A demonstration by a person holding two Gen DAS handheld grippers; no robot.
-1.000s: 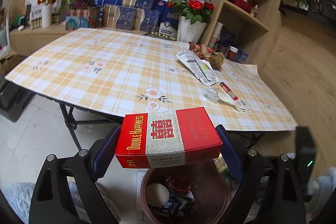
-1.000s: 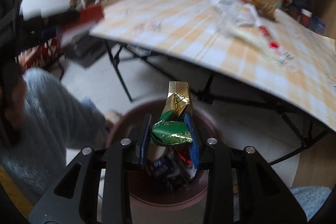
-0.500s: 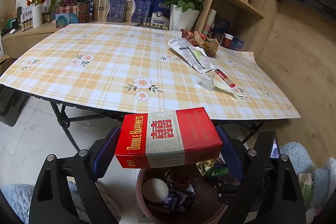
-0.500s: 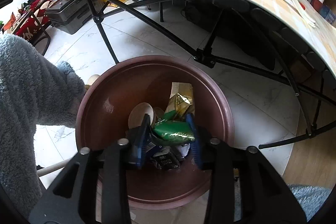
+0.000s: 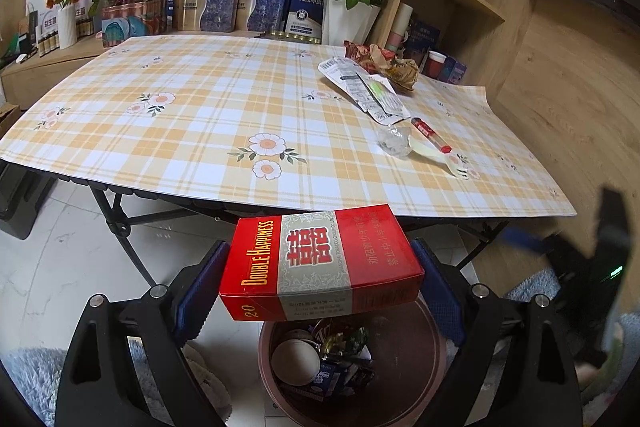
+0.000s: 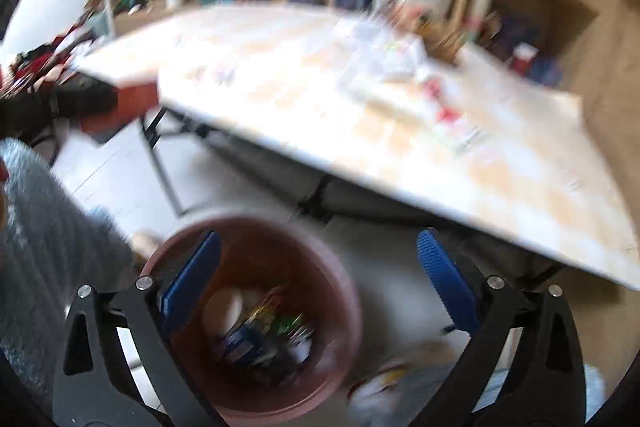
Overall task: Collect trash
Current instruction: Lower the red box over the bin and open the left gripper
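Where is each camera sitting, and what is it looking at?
Left wrist: sits on the left hand-held gripper, looking forward and down over the red cigarette box it clamps, to the bin and checked table; a fuzzy sleeve shows.
Right wrist: sits on the right hand-held gripper, jaws opening with nothing between, blurred, over the bin; a grey sleeve shows.
Both share bin and table.

Soft, even daylight is filling both views. The left wrist view is staying sharp; the right wrist view is smearing with motion blur. Fisheye edges are bending and darkening.
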